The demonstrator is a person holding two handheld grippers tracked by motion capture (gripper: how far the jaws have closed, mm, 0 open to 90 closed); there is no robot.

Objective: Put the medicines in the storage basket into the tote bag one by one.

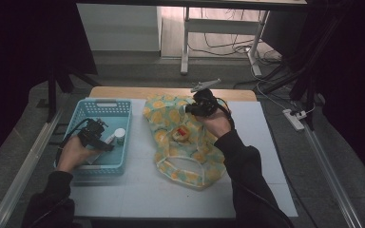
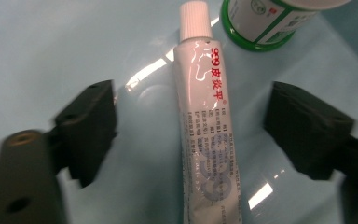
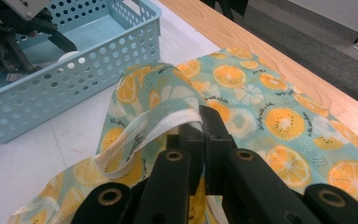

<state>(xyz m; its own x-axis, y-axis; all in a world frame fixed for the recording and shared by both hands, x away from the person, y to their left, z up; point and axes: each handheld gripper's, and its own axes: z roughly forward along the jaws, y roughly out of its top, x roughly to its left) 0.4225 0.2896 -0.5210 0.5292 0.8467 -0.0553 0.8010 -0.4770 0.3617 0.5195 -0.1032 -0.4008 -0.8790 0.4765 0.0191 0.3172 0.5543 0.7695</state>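
In the high view, we see the left claw down inside the pale blue basket at the left of the frame. The right claw, in the upper middle of the frame, holds up an edge of the orange-print bag, which lies spread on the white surface. A small red and yellow item rests in the bag's mouth at the centre.

In the left gripper view, a white ointment tube lies on the basket floor, running from the bottom centre up to its ribbed cap at the top centre. Our claw's two jaws stand one on each side of it, at mid left and mid right, both clear of the tube, so nothing is held yet. A green-rimmed jar stands at the upper right, just beside the cap.

In the right gripper view, the jaws at the lower centre are fully closed on the bag's white-lined handle strip, pinching it. The basket fills the upper left, with the other claw in it.

Risks, as we judge them: the tube is smooth and round, so jaws closing off-centre could squirt it sideways or pinch it askew. A drift towards the cap could knock the jar. If the thin handle slips from the right claw, the bag mouth would sag shut before the tube arrives.
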